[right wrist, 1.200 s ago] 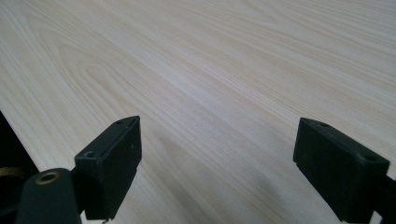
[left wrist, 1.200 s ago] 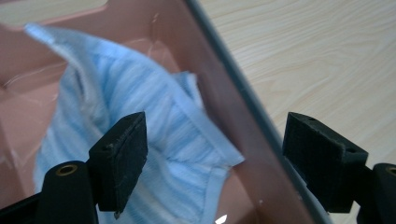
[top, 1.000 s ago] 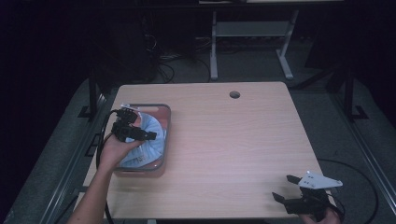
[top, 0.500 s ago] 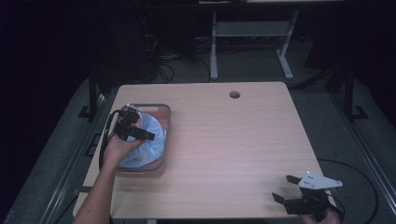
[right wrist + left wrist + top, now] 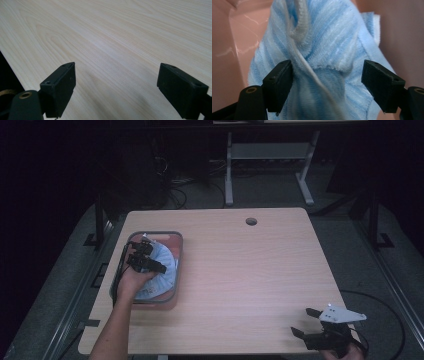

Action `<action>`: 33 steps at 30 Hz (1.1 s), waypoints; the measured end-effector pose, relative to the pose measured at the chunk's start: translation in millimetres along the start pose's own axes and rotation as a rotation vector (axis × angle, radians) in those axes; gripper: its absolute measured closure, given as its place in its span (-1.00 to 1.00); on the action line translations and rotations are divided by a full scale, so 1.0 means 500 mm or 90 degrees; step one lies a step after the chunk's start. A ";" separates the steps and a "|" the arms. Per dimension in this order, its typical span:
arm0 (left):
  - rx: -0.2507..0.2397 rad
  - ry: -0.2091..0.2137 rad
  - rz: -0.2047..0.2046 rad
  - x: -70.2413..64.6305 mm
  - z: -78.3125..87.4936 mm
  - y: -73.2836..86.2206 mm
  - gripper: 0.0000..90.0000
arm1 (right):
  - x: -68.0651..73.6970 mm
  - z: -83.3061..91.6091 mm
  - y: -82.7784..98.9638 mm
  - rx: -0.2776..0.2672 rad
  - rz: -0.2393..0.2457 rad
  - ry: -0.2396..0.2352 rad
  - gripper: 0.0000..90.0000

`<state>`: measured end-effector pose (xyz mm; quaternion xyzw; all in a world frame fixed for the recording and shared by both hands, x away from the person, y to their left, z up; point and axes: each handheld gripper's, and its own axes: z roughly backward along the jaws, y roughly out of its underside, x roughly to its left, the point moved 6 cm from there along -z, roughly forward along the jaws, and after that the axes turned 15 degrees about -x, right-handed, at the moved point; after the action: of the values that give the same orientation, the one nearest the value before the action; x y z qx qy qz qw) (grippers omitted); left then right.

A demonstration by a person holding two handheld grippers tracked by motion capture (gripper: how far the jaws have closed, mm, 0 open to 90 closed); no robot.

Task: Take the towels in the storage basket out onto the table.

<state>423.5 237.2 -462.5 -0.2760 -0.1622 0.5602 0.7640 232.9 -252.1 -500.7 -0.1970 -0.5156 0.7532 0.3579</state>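
Two grippers in your hands. Left gripper (image 5: pixel 327 82) down inside pink bin (image 5: pixel 175 245), jaws wide but just been closing, straddling fold of blue striped cloth (image 5: pixel 332 45) bunched in bin, left jaw against it, right jaw clear. Right gripper (image 5: pixel 306 322) far from bin at table (image 5: pixel 240 270) near corner, jaws wide, nothing between. No readable writing.

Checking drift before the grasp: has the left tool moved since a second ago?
Yes. The left tool has sunk toward the blue cloth inside the pink bin, its jaws just closing slightly around a fold.
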 end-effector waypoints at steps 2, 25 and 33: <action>0.008 0.012 -0.001 -0.005 -0.006 0.001 -0.44 | 0.001 -0.001 -0.001 -0.001 0.006 -0.001 -0.67; 0.039 -0.057 -0.045 0.007 -0.025 0.013 0.24 | 0.005 0.000 -0.004 -0.004 0.010 0.000 -0.67; 0.037 -0.057 -0.043 0.006 -0.021 0.011 0.32 | 0.005 -0.002 -0.005 -0.005 0.010 0.001 -0.67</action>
<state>426.0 238.8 -474.6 -0.2223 -0.1892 0.5502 0.7823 232.7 -249.0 -498.5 -0.2031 -0.5170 0.7536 0.3514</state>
